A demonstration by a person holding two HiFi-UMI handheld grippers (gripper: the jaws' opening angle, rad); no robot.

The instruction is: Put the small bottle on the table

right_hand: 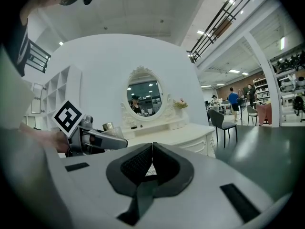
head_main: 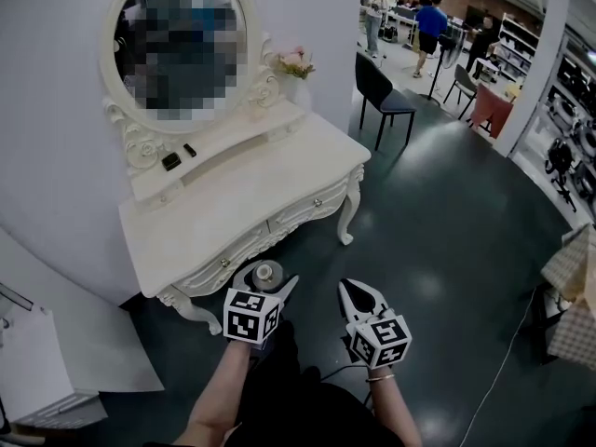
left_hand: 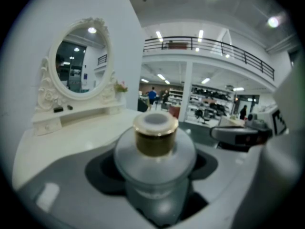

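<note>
A small clear bottle with a gold cap (left_hand: 153, 149) stands upright between the jaws of my left gripper (head_main: 268, 280), which is shut on it. In the head view the small bottle (head_main: 266, 274) hangs just in front of the near edge of the white dressing table (head_main: 251, 198), over the dark floor. The right gripper view catches the small bottle's gold cap (right_hand: 108, 126) at the left. My right gripper (head_main: 363, 298) is shut with nothing in it, to the right of the left one and away from the table.
An oval mirror (head_main: 182, 40) stands at the back of the table, with two small dark items (head_main: 171, 161) on its raised shelf and a flower vase (head_main: 294, 66) at the right end. A black chair (head_main: 384, 96) stands beyond. People stand far off.
</note>
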